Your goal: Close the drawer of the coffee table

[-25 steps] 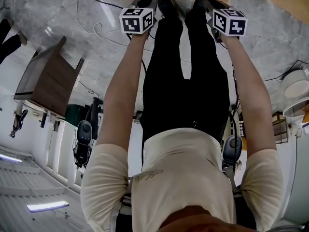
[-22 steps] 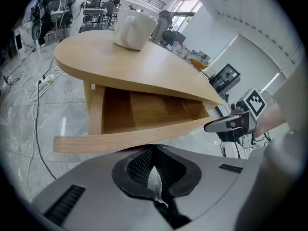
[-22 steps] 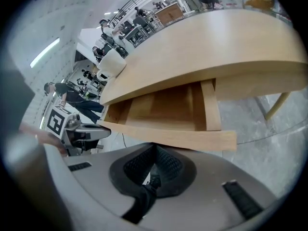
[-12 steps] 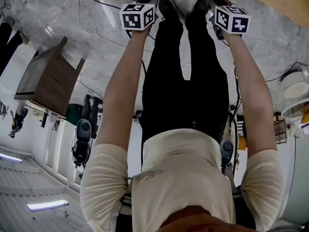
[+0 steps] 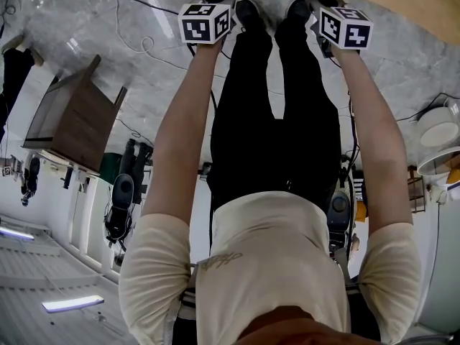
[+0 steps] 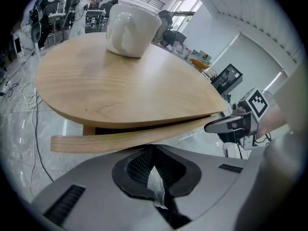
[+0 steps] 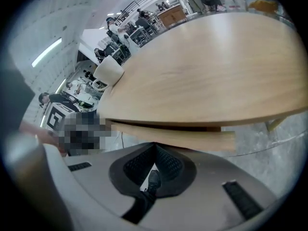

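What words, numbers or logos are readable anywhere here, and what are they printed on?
Nothing here reads as text.
Script on the shirt: too small and curly to read.
Left cube and right cube: black-and-white square patterns, no letters.
Mug: plain white, no print showing.

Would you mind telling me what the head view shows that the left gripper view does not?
Only the head view shows the person's arms, legs and shoes, and a dark cabinet on the floor. Only the left gripper view shows a white mug on the tabletop, the drawer front protruding beneath, and the left gripper's shut jaws at it. Both show the tabletop's wood and the right gripper.
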Demonstrator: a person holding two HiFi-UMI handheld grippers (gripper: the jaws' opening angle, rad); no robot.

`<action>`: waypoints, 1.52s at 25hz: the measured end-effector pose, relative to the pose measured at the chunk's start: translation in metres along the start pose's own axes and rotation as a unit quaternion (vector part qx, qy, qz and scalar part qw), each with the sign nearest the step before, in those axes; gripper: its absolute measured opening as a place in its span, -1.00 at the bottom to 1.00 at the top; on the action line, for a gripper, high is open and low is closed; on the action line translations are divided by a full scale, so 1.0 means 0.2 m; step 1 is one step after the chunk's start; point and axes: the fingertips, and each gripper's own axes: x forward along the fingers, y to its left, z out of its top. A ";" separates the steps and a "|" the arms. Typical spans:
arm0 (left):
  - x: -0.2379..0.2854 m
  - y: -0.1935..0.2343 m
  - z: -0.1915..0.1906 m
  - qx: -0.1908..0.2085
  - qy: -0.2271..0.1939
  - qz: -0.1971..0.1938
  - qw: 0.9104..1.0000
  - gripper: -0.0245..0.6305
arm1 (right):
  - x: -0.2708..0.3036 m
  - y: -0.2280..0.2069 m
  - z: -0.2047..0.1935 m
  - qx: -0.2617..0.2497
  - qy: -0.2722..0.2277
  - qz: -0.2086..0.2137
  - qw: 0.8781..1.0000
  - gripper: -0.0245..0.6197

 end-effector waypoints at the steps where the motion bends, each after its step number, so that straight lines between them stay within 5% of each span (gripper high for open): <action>1: 0.00 0.01 0.00 0.000 0.001 0.001 1.000 -0.91 | 0.01 0.00 0.01 0.000 0.000 0.001 1.000 -0.94; 27: -0.03 -0.07 0.13 0.006 -0.016 -0.007 1.000 -0.91 | -0.14 -0.04 0.13 0.009 -0.011 -0.007 1.000 -0.94; 38: -0.53 -0.31 -0.05 0.054 0.031 -0.006 0.998 -0.91 | -0.69 0.17 -0.02 0.022 -0.018 -0.046 0.999 -0.94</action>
